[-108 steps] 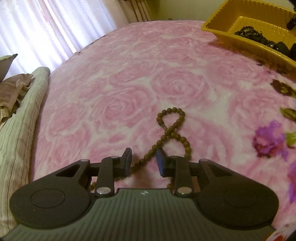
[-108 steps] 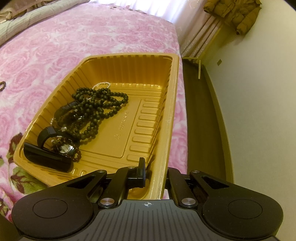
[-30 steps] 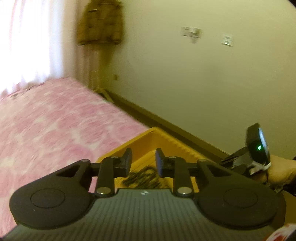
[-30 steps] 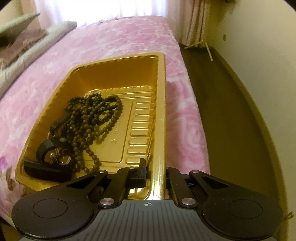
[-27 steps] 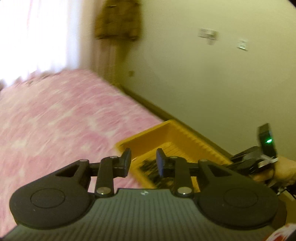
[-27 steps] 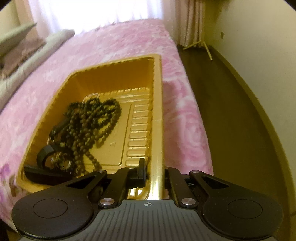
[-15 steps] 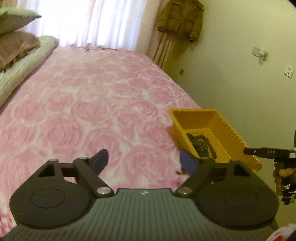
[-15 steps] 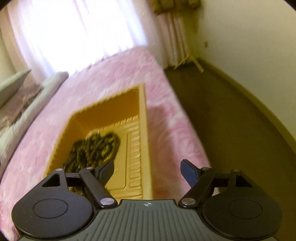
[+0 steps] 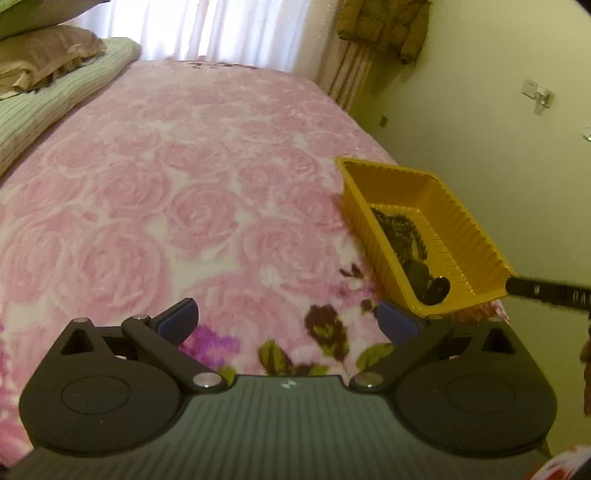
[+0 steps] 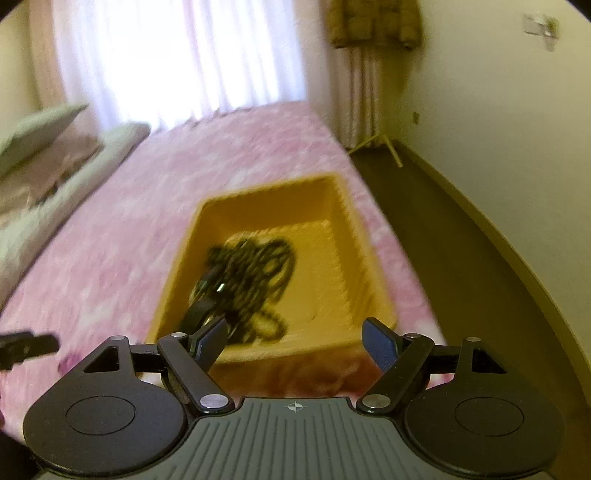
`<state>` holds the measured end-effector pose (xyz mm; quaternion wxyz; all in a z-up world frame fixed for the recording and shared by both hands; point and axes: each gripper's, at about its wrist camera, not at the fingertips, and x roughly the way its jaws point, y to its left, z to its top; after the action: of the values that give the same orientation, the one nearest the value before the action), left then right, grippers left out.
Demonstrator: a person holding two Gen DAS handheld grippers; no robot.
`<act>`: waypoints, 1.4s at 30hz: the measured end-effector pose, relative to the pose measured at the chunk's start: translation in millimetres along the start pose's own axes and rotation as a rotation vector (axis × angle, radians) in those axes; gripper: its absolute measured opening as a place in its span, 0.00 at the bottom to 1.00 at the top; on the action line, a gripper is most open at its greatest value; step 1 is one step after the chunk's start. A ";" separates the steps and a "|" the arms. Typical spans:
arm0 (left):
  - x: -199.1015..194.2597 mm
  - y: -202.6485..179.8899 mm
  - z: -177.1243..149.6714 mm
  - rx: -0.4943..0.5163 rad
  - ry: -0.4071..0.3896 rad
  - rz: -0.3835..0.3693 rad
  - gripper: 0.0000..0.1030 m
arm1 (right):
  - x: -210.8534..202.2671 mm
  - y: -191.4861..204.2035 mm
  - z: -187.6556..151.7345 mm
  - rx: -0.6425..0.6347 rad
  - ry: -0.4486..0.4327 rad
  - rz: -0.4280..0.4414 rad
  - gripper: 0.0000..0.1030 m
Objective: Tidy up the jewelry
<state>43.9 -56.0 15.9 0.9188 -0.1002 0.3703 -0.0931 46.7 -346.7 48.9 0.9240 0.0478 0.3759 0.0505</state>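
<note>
A yellow plastic tray [image 9: 476, 236] sits at the right edge of the pink rose bedspread [image 9: 155, 192]. It holds a pile of dark bead necklaces [image 9: 399, 232] and a black watch-like piece [image 9: 436, 290]. My left gripper [image 9: 286, 319] is open and empty above the bedspread, left of the tray. My right gripper [image 10: 295, 341] is open and empty, raised a little behind the tray's near end [image 10: 365, 258]. The beads [image 10: 251, 269] look blurred in the right wrist view.
Pillows and a green striped quilt [image 9: 48, 92] lie at the bed's far left. A wall [image 9: 498, 122] and dark floor [image 10: 461, 258] run along the bed's right side. A brown jacket [image 9: 384, 26] hangs by the curtains.
Both grippers have opened wide. My right gripper let go of the tray's rim and pulled back and up. My left gripper swung back over the bed; the brown bead string now lies in the tray.
</note>
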 end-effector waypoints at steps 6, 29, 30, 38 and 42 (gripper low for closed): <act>-6.3 0.2 -10.2 -0.018 0.049 0.045 0.99 | 9.9 31.8 -16.4 -0.029 0.064 0.026 0.77; -5.3 -3.8 -26.9 -0.002 0.088 0.136 1.00 | 19.6 81.8 -27.2 -0.073 0.128 0.073 0.77; -4.9 -4.3 -26.9 -0.001 0.086 0.137 1.00 | 19.7 82.3 -26.8 -0.073 0.129 0.073 0.77; -5.2 -2.9 -27.2 0.000 0.078 0.141 1.00 | 22.3 85.8 -25.1 -0.073 0.133 0.083 0.77; -4.8 -2.3 -27.1 -0.001 0.078 0.145 1.00 | 23.2 87.2 -25.7 -0.074 0.136 0.082 0.77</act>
<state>21.3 -60.2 0.6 0.9080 -0.0698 0.4120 -0.0298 40.3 -256.0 25.6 0.8947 0.0255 0.4334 0.1050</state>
